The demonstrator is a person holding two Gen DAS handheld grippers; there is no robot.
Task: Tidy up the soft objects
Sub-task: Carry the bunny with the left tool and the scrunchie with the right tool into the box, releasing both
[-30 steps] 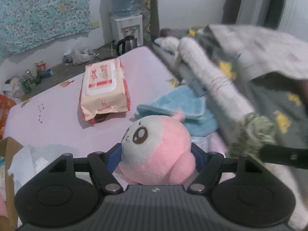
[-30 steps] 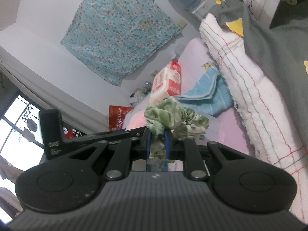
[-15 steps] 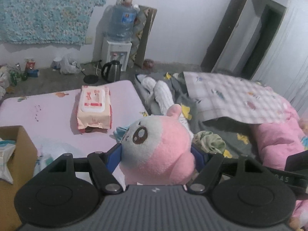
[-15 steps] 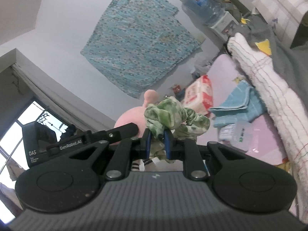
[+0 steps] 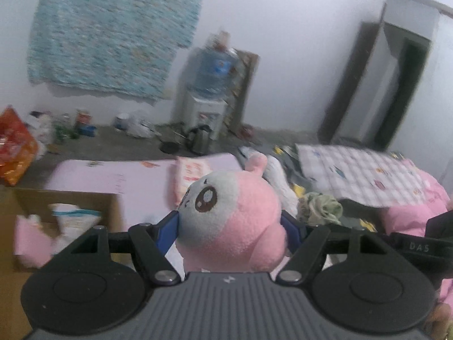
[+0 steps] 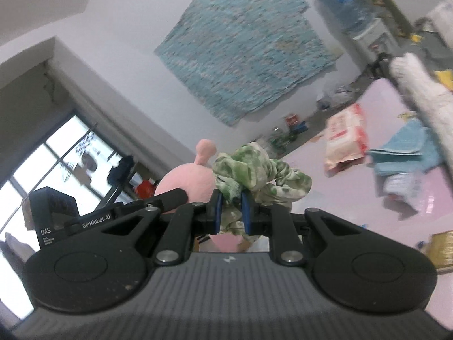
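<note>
My left gripper (image 5: pixel 232 228) is shut on a round pink and white plush toy (image 5: pixel 232 221), held in the air above the pink bed (image 5: pixel 113 178). My right gripper (image 6: pixel 230 212) is shut on a green and white patterned cloth (image 6: pixel 249 175), also lifted. The cloth also shows in the left wrist view (image 5: pixel 320 208), to the right of the plush. The plush also shows in the right wrist view (image 6: pixel 187 178), behind the left gripper's body to the left.
A cardboard box (image 5: pixel 65 218) with soft items stands at lower left. A wet-wipe pack (image 6: pixel 345 138), a blue towel (image 6: pixel 402 153) and a white towel (image 6: pixel 424 96) lie on the bed. A grey blanket and checked pillow (image 5: pixel 362 175) lie to the right. A water dispenser (image 5: pixel 209 96) stands by the wall.
Both grippers have risen and swung left with their loads. The cardboard box has come further into the left wrist view; the bed items have slid right in the right wrist view.
</note>
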